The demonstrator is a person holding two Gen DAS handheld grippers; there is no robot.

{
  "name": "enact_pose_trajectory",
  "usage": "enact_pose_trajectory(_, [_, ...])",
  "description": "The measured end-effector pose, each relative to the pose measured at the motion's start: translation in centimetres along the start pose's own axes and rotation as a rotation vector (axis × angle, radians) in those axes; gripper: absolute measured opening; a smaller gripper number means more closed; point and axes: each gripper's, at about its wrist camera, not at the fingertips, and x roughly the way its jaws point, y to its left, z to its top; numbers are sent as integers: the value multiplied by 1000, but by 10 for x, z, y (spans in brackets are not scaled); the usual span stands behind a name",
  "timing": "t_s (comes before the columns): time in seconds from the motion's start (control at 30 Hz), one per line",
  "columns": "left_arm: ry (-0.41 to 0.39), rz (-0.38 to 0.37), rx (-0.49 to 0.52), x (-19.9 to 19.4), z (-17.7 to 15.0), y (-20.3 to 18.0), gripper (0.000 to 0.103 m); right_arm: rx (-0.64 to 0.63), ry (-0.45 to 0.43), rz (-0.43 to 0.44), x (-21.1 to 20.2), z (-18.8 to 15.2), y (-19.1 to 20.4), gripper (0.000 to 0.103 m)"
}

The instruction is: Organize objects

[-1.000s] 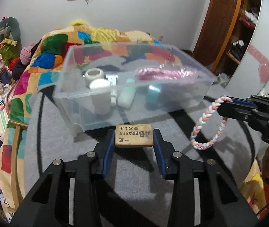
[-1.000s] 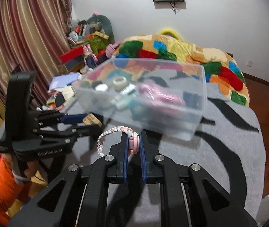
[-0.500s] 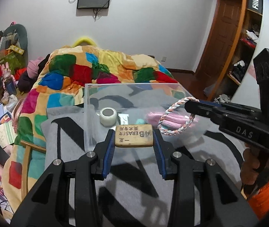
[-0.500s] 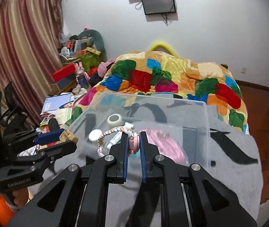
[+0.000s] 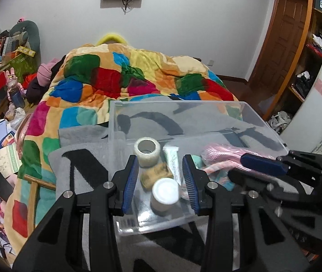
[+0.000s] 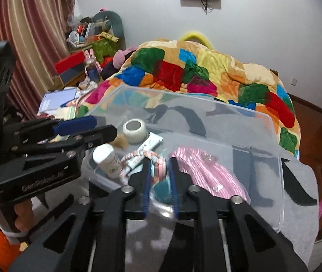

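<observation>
A clear plastic bin [image 5: 229, 104] [image 6: 272, 136] sits on the grey bed cover. My left gripper [image 5: 159, 179] is open over its near end; the tan eraser [image 5: 155, 173] lies loose in the bin below it, blurred. My right gripper [image 6: 158, 176] is open too, with the pink-white braided ring [image 6: 138, 156] lying in the bin just ahead of its fingers. In the bin are also a tape roll [image 5: 147, 150] [image 6: 135, 130], a white bottle [image 5: 164, 195] [image 6: 107, 158], a tube [image 5: 172, 161] and a pink coiled rope [image 6: 201, 170].
A colourful patchwork quilt [image 5: 124, 79] is piled behind the bin. Cluttered shelves and books [image 6: 59, 102] stand to the left. A wooden door [image 5: 279, 40] and open shelves are at the right. Each gripper shows in the other's view.
Both grippers moved over the bin and opened. The eraser dropped from the left gripper into the bin. The braided ring left the right gripper and lies in the bin.
</observation>
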Motion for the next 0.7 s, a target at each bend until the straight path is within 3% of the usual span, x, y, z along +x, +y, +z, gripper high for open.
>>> enact_pose_trajectory(0.07, [-3, -9, 1, -5, -2, -2, 42, -7, -16, -10, -8, -2, 1, 40])
enact_pose_trajectory(0.13, [-11, -10, 6, -11, -5, -3, 46, -10, -27, 2, -16, -5, 0, 46])
enact_pose_trajectory(0.27, [-49, 4, 20, -29, -11, -10, 50, -8, -61, 14, -35, -9, -1, 47])
enact_pose_trajectory(0.4, [-105, 9, 38, -50, -20, -20, 62, 5, -117, 24, -58, -15, -3, 50])
enact_pose_trajectory(0.57, [-168, -5, 43, -72, -35, -29, 77, 13, -213, 22, -89, -28, -7, 75])
enact_pose_trajectory(0.7, [-209, 7, 51, -82, -49, -37, 91, 12, -258, 12, -102, -44, -7, 83])
